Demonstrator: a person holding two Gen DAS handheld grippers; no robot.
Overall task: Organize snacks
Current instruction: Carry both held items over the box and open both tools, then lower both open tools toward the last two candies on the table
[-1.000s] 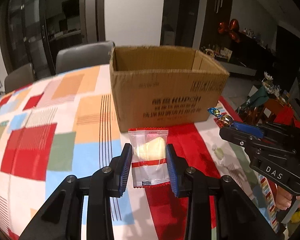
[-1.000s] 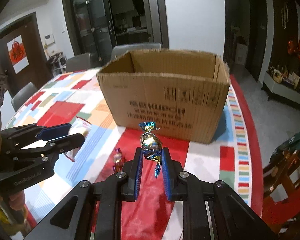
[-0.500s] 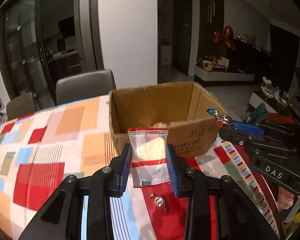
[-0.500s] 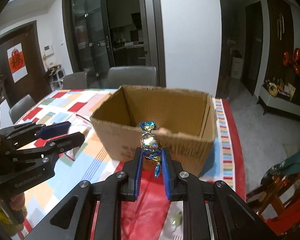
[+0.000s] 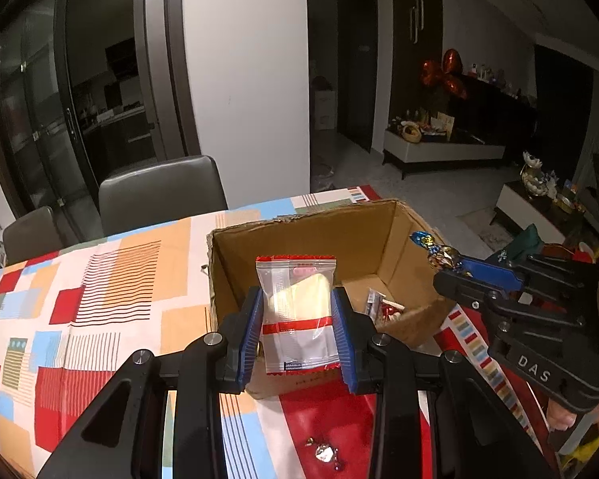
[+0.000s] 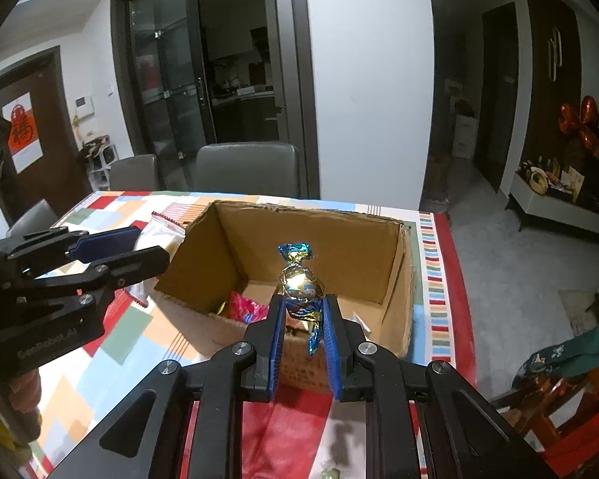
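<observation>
While I hold both tools up over the table (image 5: pixel 112 279), each one has a snack in it. My left gripper (image 5: pixel 297 319) is squeezed on a clear packet (image 5: pixel 295 311) with red stripes and a pale cake inside. The blue pads (image 5: pixel 251 331) press on both sides of the packet, and it stands up straight between them. My right gripper (image 6: pixel 301 319) is pinched almost all the way closed on a candy (image 6: pixel 299 279) in shiny gold and blue foil. The candy stands up with one twisted end on top and the other end hanging down between the pads. Just past both tools is the box (image 6: pixel 315 235). It is brown cardboard, open at the top, and it sits on the table cloth (image 5: pixel 80 307) with red, blue, orange and white squares. From the left camera, the packet is in front of the near wall of the box. From the right camera, the candy is over the near edge of the box. Some snacks lie on the floor of the box: a pink wrapper (image 6: pixel 245 307) near the front wall and a small clear packet with red on it (image 5: pixel 383 305) near the right side. One more small candy (image 5: pixel 323 453) in silver foil lies on the red part of the cloth, below my left tool and outside the box. Two grey chairs (image 6: pixel 245 167) stand at the far side of the table. I can see my fingers (image 5: pixel 559 423) under the right tool.
</observation>
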